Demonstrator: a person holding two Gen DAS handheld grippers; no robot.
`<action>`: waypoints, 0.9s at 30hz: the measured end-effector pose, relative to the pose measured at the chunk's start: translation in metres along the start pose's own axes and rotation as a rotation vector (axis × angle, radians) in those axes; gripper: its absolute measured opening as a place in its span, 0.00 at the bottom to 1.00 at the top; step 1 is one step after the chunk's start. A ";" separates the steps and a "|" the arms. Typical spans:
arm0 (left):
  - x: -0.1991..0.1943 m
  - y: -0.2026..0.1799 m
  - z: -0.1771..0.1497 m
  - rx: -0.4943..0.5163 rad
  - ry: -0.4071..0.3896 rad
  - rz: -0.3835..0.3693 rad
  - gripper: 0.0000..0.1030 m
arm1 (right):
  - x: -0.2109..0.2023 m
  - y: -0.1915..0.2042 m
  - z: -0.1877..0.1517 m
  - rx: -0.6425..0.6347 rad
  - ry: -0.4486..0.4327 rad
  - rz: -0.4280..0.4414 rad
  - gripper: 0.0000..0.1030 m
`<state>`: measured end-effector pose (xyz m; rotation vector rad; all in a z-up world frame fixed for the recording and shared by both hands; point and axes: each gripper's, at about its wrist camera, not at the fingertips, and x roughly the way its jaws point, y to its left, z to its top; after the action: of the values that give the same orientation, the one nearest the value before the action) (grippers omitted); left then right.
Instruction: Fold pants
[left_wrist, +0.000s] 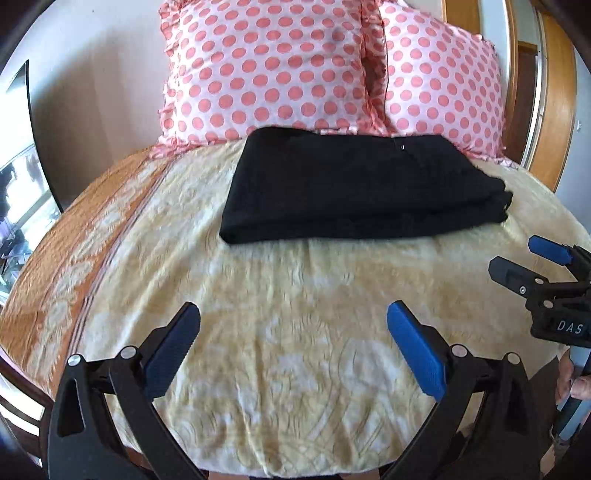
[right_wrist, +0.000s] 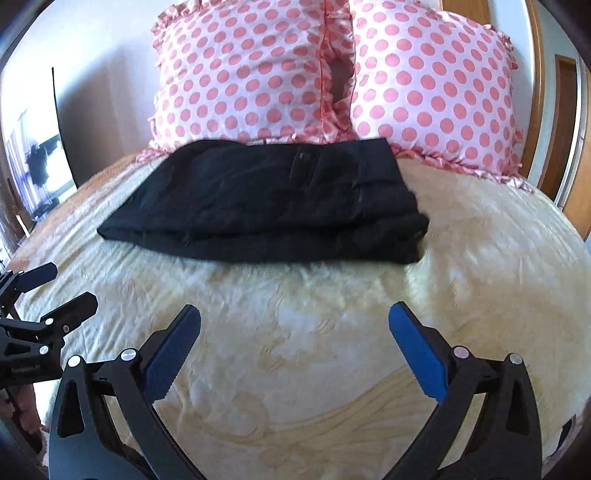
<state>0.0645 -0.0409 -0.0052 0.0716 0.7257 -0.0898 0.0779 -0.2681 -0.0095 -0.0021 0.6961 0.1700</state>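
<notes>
My left claw (left_wrist: 293, 325) spread wide, nothing between its pads | my right claw (right_wrist: 294, 325) likewise spread, empty | both hover over the cream bedspread (left_wrist: 295, 295) | black pants (right_wrist: 273, 203) lie folded farther up the bed, just before two polka-dot pillows (right_wrist: 240, 74).

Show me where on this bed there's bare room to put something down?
The widest free patch is the cream bedspread between the folded black pants and the two open grippers, left and right. More room lies right of the pants. It is crowded behind, where the pants meet the dotted pillows.
</notes>
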 end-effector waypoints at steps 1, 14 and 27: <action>0.002 0.000 -0.002 -0.003 0.007 0.000 0.98 | 0.003 0.003 -0.003 -0.002 0.012 0.006 0.99; 0.008 0.003 -0.015 -0.048 0.002 0.018 0.98 | 0.010 0.005 -0.015 0.020 0.017 -0.028 0.99; 0.007 -0.001 -0.021 -0.063 -0.052 0.054 0.98 | 0.008 0.006 -0.026 0.039 -0.054 -0.081 0.99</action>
<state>0.0557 -0.0399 -0.0249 0.0289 0.6742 -0.0174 0.0666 -0.2620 -0.0343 0.0119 0.6448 0.0783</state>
